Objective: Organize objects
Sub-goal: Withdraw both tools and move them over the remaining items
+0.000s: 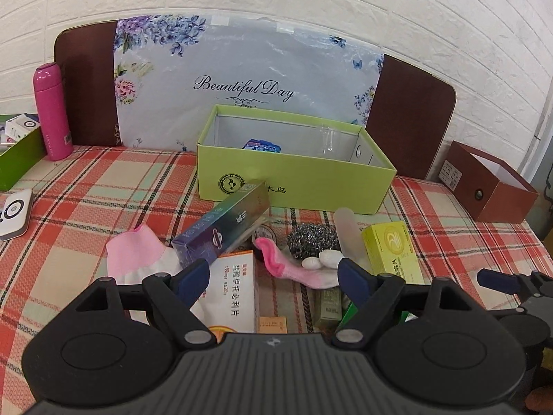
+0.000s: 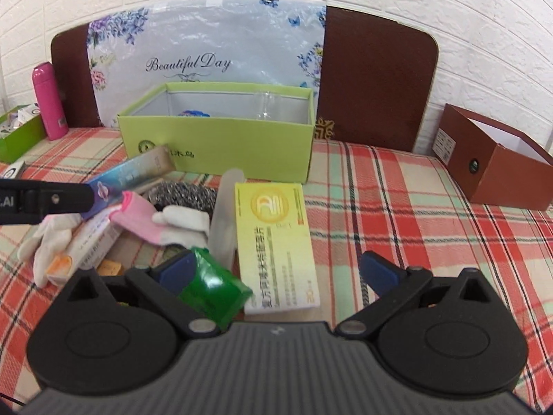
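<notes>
Clutter pile (socks, steel scourer (image 1: 312,240), medicine boxes) lay on the plaid bench (image 2: 432,214) just in front of the open green box (image 1: 293,186); step looked like picking the next item. My left hand-held gripper (image 1: 274,278) and right hand-held gripper (image 2: 276,276) were both spread, holding nothing. Next move probably: close on the yellow box (image 2: 276,242), lift it into the green box; readable text behind: "Beautiful Day".

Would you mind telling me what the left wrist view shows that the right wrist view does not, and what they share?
Only the left wrist view shows the white round-marked device lying flat at the table's left edge. Only the right wrist view shows the green packet and the gold emblem on the brown board. Both share the lime box, pink bottle, steel scourer and brown box.
</notes>
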The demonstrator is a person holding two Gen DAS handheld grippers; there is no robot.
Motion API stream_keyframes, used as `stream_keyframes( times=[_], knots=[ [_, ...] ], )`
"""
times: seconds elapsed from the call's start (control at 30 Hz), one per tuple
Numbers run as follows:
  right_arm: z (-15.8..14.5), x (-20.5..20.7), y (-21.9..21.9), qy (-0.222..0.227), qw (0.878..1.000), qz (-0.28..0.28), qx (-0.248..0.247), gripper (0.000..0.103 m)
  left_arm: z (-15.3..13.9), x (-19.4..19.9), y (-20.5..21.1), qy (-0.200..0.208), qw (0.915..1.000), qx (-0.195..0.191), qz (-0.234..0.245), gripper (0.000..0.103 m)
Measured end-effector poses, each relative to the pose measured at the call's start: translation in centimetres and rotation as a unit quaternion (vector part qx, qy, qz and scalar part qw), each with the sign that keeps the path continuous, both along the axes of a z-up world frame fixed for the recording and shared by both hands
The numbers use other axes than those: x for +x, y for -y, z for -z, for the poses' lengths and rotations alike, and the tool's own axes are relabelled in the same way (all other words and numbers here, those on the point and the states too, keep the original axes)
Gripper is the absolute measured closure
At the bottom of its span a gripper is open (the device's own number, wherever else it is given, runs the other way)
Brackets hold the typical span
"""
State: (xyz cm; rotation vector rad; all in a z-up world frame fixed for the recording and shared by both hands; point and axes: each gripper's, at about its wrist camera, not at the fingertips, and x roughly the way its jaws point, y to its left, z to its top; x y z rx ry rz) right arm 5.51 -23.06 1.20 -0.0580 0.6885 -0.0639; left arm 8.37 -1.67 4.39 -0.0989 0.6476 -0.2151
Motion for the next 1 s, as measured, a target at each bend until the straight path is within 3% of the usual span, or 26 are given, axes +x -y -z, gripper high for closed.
stream_keyframes(
  times=[0.5,0.67,0.77,0.87,1.0],
  knots=[
    [2.1,-3.8,-0.8,-0.032,0.999,-0.008,-0.002,0.000,2.9,-3.7,-0.4,-0.028,0.9989,0.036,0.008,0.019],
    [3.0,-5.3,-1.5,-0.028,0.997,-0.064,0.044,0.000,4.1,-4.4,-1.4,-0.047,0.9981,0.039,0.009,0.019],
    [3.5,-6.0,-2.5,-0.020,0.992,-0.112,0.059,0.001,4.7,-4.3,-2.1,-0.058,0.9980,0.019,0.013,0.020],
    [3.8,-5.8,-4.0,-0.012,0.986,-0.153,0.058,0.010,4.8,-4.0,-2.3,-0.057,0.9981,0.010,0.020,0.028],
    [4.3,-5.0,-5.5,-0.017,0.980,-0.190,0.061,0.015,5.1,-3.0,-2.2,-0.062,0.9977,0.009,0.026,0.032]
  ],
)
